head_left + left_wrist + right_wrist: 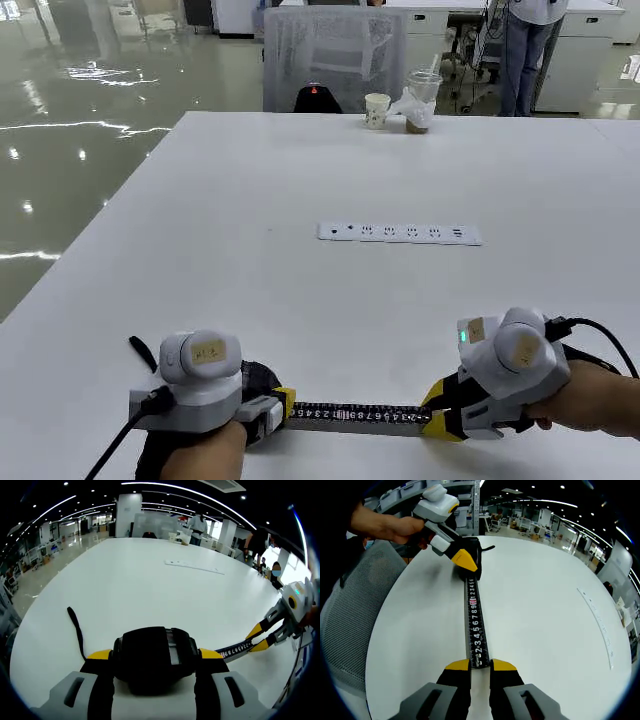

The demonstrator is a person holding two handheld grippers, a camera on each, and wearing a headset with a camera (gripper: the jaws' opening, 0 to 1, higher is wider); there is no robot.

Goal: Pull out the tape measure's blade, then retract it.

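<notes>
The black tape measure case (152,652) sits between the yellow-tipped jaws of my left gripper (155,654), which is shut on it just above the white table. In the head view that left gripper (270,402) is at the bottom left. From the case (471,546) the numbered blade (355,413) runs out flat and low over the table. My right gripper (437,410) is shut on the blade's free end. In the right gripper view the blade (475,620) stretches from my right gripper (480,665) to the left gripper (465,560). The case's black strap (75,625) lies on the table.
A white power strip (398,233) lies mid-table. At the far edge stand a paper cup (377,110) and a plastic cup (422,100), with a mesh chair (335,55) behind them. A person (525,45) stands at the back right. The table (300,180) is bare around the grippers.
</notes>
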